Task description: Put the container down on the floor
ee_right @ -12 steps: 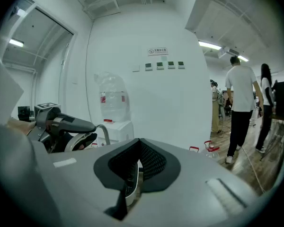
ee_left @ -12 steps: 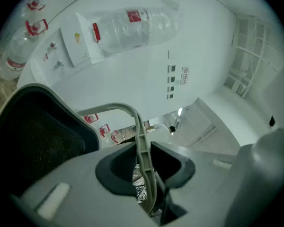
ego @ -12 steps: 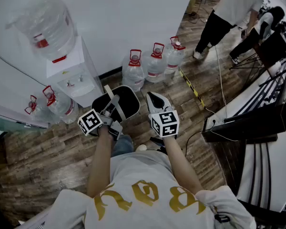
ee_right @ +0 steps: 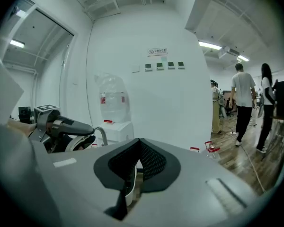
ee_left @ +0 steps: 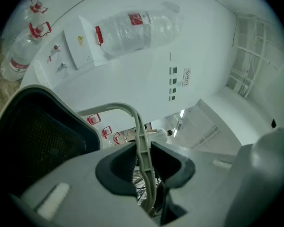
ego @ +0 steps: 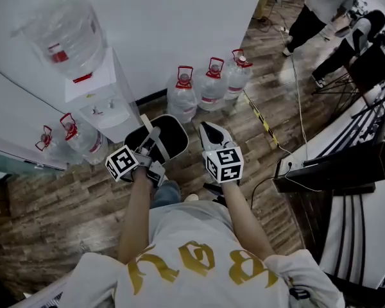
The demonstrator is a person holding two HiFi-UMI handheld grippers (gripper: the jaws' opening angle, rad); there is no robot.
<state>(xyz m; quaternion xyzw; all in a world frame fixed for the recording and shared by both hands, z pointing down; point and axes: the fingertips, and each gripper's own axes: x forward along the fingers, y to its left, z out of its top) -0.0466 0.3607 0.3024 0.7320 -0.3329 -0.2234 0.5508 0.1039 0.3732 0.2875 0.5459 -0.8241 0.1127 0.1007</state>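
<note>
Head view: container (ego: 170, 138) – dark, open-topped, pale handle (ego: 155, 138) – is held up off the wooden floor (ego: 64, 204), just in front of the person's legs and near the foot of the water dispenser (ego: 96, 101). Left gripper (ego: 155, 149) is clamped on that handle; in the left gripper view the jaws are seen pressed against both sides of the pale strip (ee_left: 141, 145), with the container's dark mesh-like wall (ee_left: 38, 136) at the left. Right gripper (ego: 205, 129) is held just right of the container, not touching it – its jaws are closed together in the right gripper view (ee_right: 138, 159), and nothing is seen gripped. A large bottle (ego: 61, 34) is seated on the dispenser. 3 red-capped water bottles (ego: 210, 85) are lined up along the far wall, right of the dispenser; 2 more (ego: 74, 136) are at its left. People (ego: 321, 5) are seen at the far right.
</note>
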